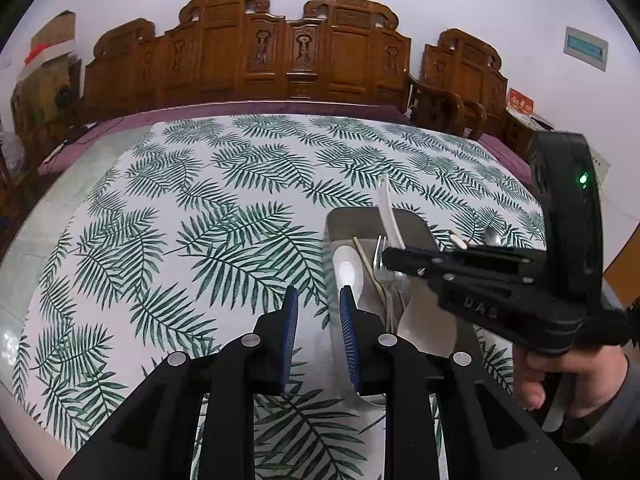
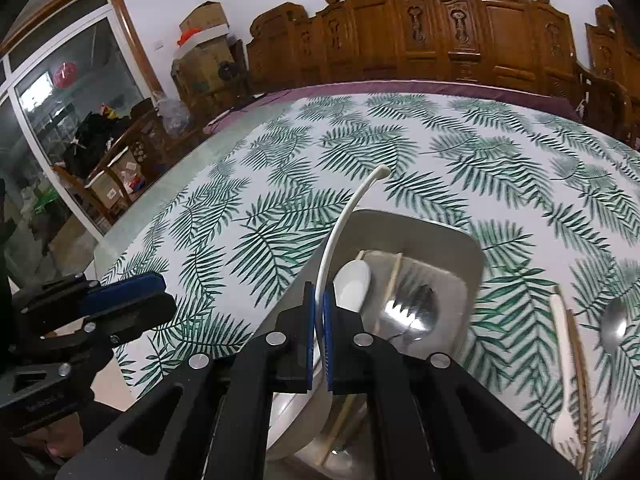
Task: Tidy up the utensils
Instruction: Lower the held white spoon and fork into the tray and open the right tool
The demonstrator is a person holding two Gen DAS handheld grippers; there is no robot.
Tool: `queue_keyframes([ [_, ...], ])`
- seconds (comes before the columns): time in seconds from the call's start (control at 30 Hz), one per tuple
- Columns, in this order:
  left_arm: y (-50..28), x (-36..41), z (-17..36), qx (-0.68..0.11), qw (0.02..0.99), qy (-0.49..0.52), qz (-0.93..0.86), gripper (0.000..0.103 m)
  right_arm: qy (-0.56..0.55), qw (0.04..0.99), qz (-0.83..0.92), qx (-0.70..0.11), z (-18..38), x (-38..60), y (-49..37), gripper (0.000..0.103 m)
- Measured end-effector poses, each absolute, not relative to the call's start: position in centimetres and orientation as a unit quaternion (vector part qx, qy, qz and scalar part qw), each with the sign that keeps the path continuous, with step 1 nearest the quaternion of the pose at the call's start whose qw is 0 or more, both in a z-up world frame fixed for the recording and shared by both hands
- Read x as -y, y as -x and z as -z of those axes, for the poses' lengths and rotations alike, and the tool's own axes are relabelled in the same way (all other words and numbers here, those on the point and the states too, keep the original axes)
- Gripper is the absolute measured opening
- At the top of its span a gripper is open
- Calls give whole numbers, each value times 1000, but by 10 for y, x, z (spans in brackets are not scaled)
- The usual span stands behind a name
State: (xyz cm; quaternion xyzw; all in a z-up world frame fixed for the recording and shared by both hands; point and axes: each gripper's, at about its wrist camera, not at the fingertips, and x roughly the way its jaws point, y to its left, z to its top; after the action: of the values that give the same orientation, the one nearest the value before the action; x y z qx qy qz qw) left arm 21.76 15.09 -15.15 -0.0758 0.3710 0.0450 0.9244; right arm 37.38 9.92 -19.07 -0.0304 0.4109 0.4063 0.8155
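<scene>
We carry a white utensil (image 2: 340, 240) clamped in the right gripper (image 2: 319, 344) over the tray (image 2: 460, 240). Our left gripper (image 1: 318, 340) is parted and empty. Next we should lower and release it.

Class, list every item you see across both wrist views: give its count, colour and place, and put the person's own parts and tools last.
Tray: one, grey, on the leaf-print tablecloth.
White spoon: one, lying in the tray.
Metal utensils: silver, in the tray; count unclear.
Chopstick: one, tan, in the tray.
Loose utensils: white, tan and a silver spoon, on the cloth right of the tray.
Carved chairs: brown, behind the table.
White utensil: one, clamped in the right gripper.
Left gripper: open, empty.
</scene>
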Motion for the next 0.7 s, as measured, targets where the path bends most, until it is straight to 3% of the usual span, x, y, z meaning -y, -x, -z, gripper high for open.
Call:
queue_keyframes([
  [0.7,-222,-134,153,-372,925,67,-25,20,32,820,-385,-424,198,-61,-385,11],
])
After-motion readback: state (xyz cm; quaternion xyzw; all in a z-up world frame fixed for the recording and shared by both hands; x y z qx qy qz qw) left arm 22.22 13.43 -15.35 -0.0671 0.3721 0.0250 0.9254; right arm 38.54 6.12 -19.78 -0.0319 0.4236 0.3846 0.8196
